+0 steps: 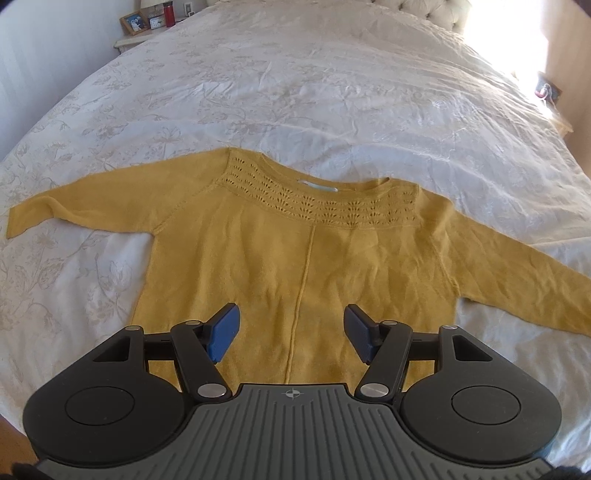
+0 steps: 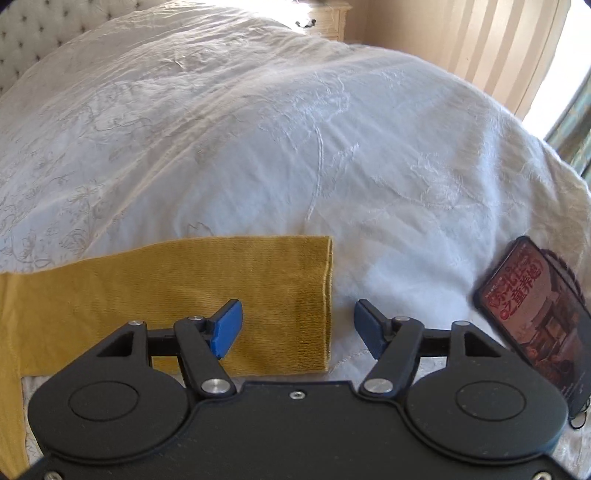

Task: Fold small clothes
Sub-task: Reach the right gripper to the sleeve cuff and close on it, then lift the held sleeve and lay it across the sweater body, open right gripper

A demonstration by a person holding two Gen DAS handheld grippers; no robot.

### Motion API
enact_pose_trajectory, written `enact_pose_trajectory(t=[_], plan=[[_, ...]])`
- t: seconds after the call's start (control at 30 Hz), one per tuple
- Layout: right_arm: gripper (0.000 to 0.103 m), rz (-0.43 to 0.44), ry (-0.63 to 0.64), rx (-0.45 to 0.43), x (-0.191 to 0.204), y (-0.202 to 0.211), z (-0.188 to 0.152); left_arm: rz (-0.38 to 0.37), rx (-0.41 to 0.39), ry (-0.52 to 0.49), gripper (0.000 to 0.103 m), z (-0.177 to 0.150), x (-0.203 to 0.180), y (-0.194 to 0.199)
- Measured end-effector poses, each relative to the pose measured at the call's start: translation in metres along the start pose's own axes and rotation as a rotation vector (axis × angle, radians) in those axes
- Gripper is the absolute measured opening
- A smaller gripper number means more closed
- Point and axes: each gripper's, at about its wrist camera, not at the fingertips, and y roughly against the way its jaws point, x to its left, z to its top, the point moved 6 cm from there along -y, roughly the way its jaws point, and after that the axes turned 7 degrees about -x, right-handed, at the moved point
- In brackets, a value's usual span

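Observation:
A mustard-yellow knit sweater (image 1: 295,240) lies flat and spread out on the white bed, neckline away from me, both sleeves stretched out sideways. My left gripper (image 1: 291,332) is open and empty, hovering over the sweater's lower body near its centre seam. In the right wrist view the right sleeve (image 2: 207,295) lies flat with its ribbed cuff (image 2: 314,302) between the fingers. My right gripper (image 2: 298,328) is open and empty, just above the cuff end.
The white embroidered bedspread (image 1: 314,92) covers the whole bed. A phone with a lit screen (image 2: 539,314) lies on the bed right of the right gripper. A nightstand with a photo frame, a clock and a red bottle (image 1: 169,14) stands at the far left.

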Motion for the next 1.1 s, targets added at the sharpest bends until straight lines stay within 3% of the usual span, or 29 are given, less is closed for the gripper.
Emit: enact_pose_trajectory(t=[0.07, 0.1, 0.13, 0.2, 0.4, 0.67, 0.9, 1.1], plan=[[0.070, 0.020, -0.026, 0.004, -0.002, -0.007, -0.002, 0.012, -0.005, 0.001, 0.061, 0.001, 0.002, 0.002], [0.062, 0.031, -0.030, -0.007, 0.000, -0.007, -0.001, 0.016, -0.009, 0.003, 0.061, 0.001, 0.004, 0.003], [0.042, 0.039, -0.031, -0.010, 0.002, -0.005, -0.001, 0.019, -0.012, 0.006, 0.061, 0.001, 0.006, 0.004], [0.012, 0.080, -0.045, 0.003, 0.011, -0.001, 0.001, 0.024, -0.010, 0.012, 0.061, 0.000, 0.011, 0.004], [0.012, 0.235, -0.001, -0.093, 0.078, 0.046, 0.026, 0.020, -0.027, 0.008, 0.061, 0.000, 0.031, 0.001], [0.012, 0.538, 0.072, -0.202, 0.246, 0.134, 0.051, -0.053, -0.048, -0.028, 0.061, 0.008, 0.075, -0.015], [0.012, 0.799, 0.117, -0.136, 0.414, 0.161, 0.011, -0.044, -0.067, -0.028, 0.061, 0.014, 0.145, -0.022], [0.012, 0.867, 0.175, -0.024, 0.526, 0.141, -0.059, -0.019, -0.030, -0.022, 0.061, 0.009, 0.204, -0.031]])
